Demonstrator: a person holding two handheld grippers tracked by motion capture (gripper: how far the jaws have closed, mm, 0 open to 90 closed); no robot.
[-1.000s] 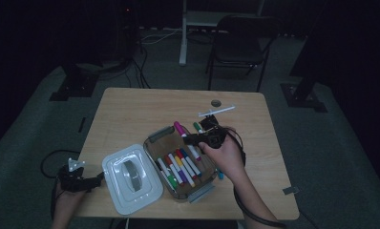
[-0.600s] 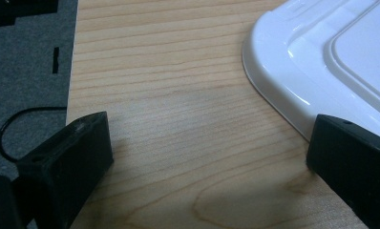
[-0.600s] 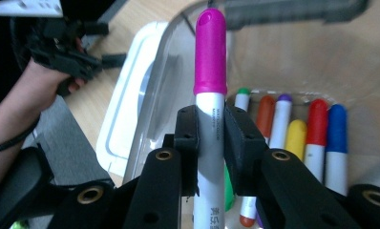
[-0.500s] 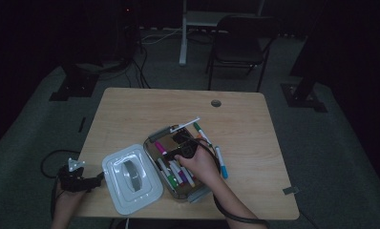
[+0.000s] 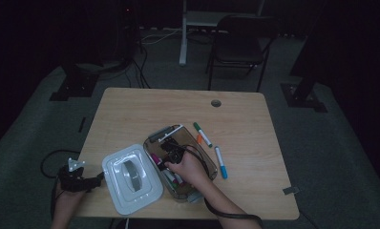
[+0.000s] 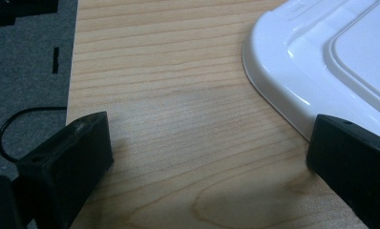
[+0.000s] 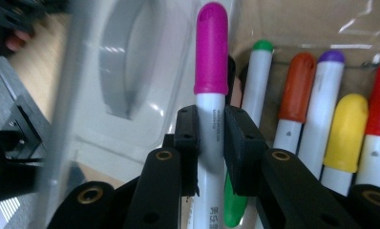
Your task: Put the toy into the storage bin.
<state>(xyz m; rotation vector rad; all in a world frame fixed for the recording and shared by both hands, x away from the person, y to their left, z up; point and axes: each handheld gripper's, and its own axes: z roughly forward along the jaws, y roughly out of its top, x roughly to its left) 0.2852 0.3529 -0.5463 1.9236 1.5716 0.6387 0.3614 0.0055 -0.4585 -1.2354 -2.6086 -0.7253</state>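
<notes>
A white-barrelled marker with a magenta cap (image 7: 211, 95) sat pinched between the two black jaws of the right gripper (image 7: 211, 138), its long axis running straight along the jaws and its cap pointing away from the hand. The marker was down inside a clear plastic rectangular box (image 5: 205, 160) on the light wooden table (image 5: 255, 124). In the right gripper view, green, orange, purple, yellow and red capped markers (image 7: 317, 119) lay side by side in that box, roughly parallel to the held one. Three more markers, green, orange and blue (image 5: 220, 161), lay loose on the table just beside the box. The box's white lid with a grey handle (image 5: 131, 174) rested flat to its left. Near the table's front left corner the left gripper (image 6: 202, 157) had its jaws spread wide over bare wood, holding nothing, one jaw just beside the lid's rim
</notes>
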